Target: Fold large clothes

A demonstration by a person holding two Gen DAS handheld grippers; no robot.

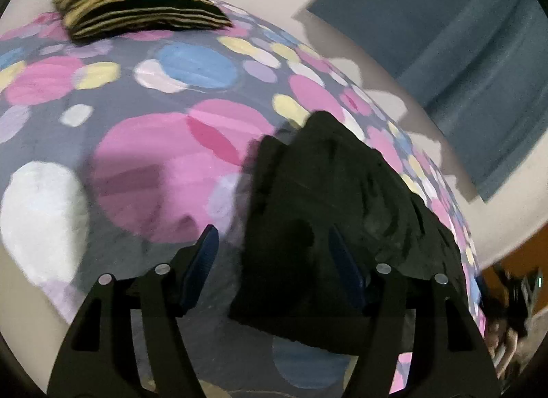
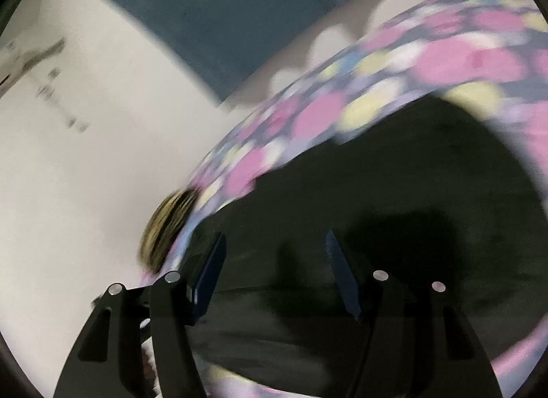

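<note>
Both the left gripper (image 1: pixel 274 271) and the right gripper (image 2: pixel 274 274) have jaws spread, pinching nothing; the dark garment (image 1: pixel 328 192) lies released on the bed (image 1: pixel 144 144), toward 12 o'clock, seemingly after a fold.

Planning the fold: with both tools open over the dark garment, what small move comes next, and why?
Probably lower the left tool onto the near edge of the dark garment and pinch it: both it and the right tool stand open, empty, and the garment lies bunched on the spotted bedspread.

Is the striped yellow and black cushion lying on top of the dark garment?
No, the striped yellow and black cushion lies on the spotted bedcover, far from the dark garment.
</note>
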